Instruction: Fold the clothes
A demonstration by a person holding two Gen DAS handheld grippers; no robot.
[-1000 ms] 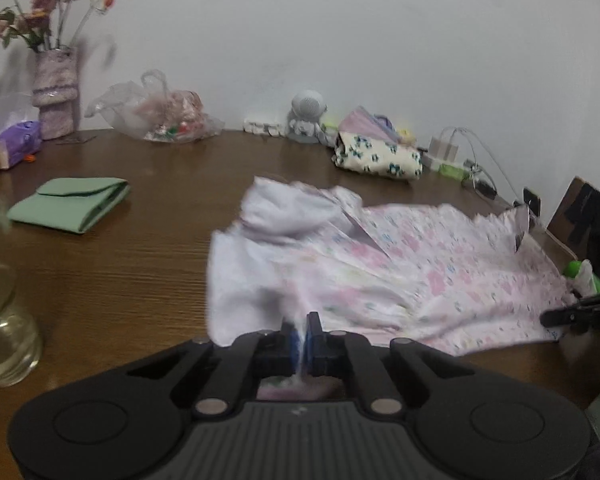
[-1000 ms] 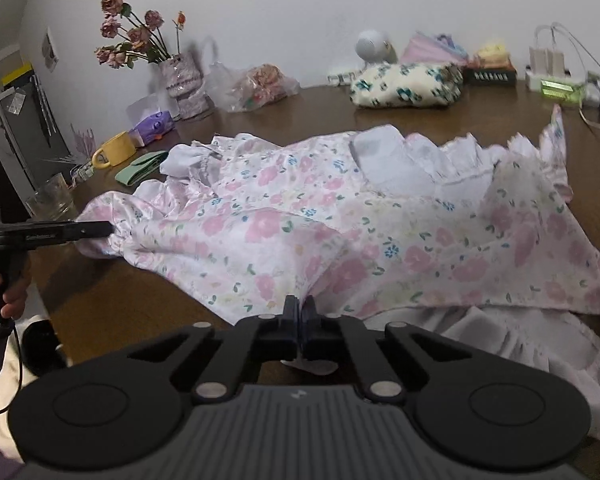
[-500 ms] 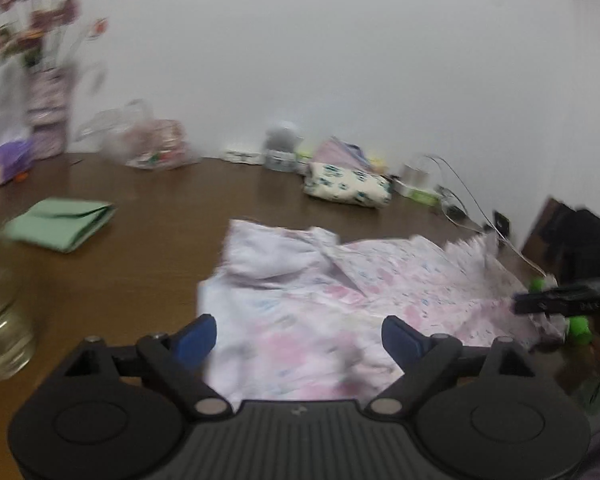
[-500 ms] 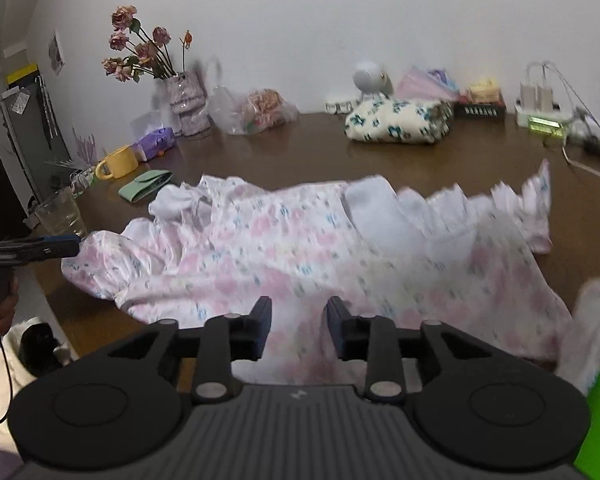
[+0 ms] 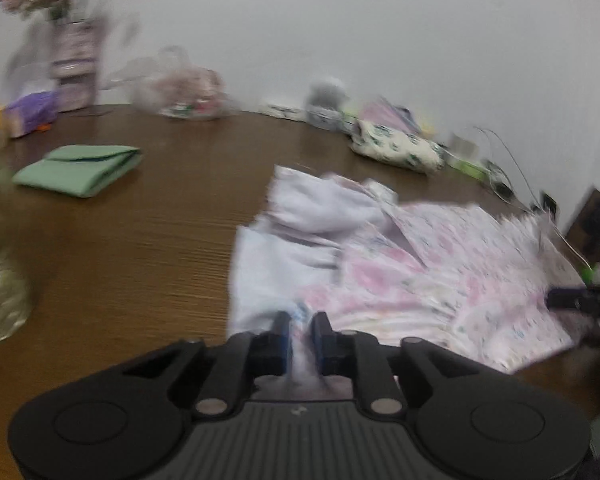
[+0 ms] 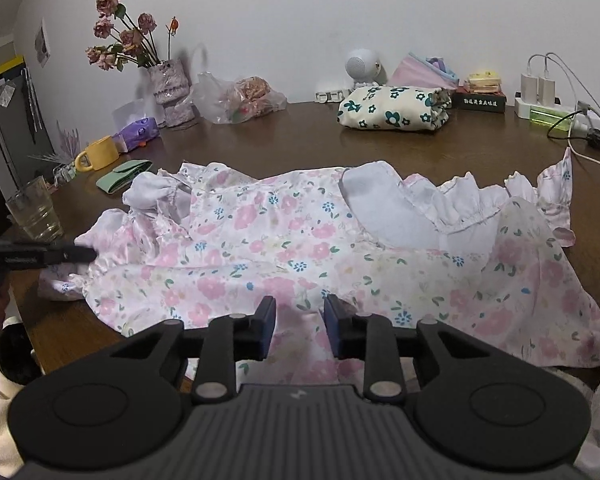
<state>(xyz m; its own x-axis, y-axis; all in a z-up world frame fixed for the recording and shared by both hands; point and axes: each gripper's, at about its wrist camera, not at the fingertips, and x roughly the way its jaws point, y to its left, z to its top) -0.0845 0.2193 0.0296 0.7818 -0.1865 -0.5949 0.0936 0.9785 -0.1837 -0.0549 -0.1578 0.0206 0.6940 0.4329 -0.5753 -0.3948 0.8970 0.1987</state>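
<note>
Left hand-held gripper (image 5: 299, 330): its jaws are narrower than half a second ago, when they stood wide apart. A small gap remains, with a fold of the dress (image 6: 284, 248) between the fingers. Not clamped; whether the pads touch cloth cannot be told through the blur.
Right hand-held gripper (image 6: 299, 326): released. The jaws stand further apart than half a second ago; a second ago they were clenched on the hem. Cloth lies between and below the fingers.
Dress: floral, pink and white, spread flat across the near half of the bench (image 6: 260, 136), lower than a second ago. In the right wrist view the frilled hem runs from 9 o'clock to 3 o'clock.
Near edge: the hem overhangs the bench edge at 6 o'clock, below both grippers.
Left end: the ruffled sleeve (image 6: 156, 192) lies near the glass (image 6: 34, 210) at 9 o'clock, apart from it.
Open room: bare wood between the dress and the folded flowered cloth (image 6: 394, 114) at 12 o'clock, and beside the green pouch (image 5: 78, 168) at 10 o'clock in the left wrist view.
Right end: a cable (image 6: 592, 156) lies just beside the frill at 2 o'clock.
</note>
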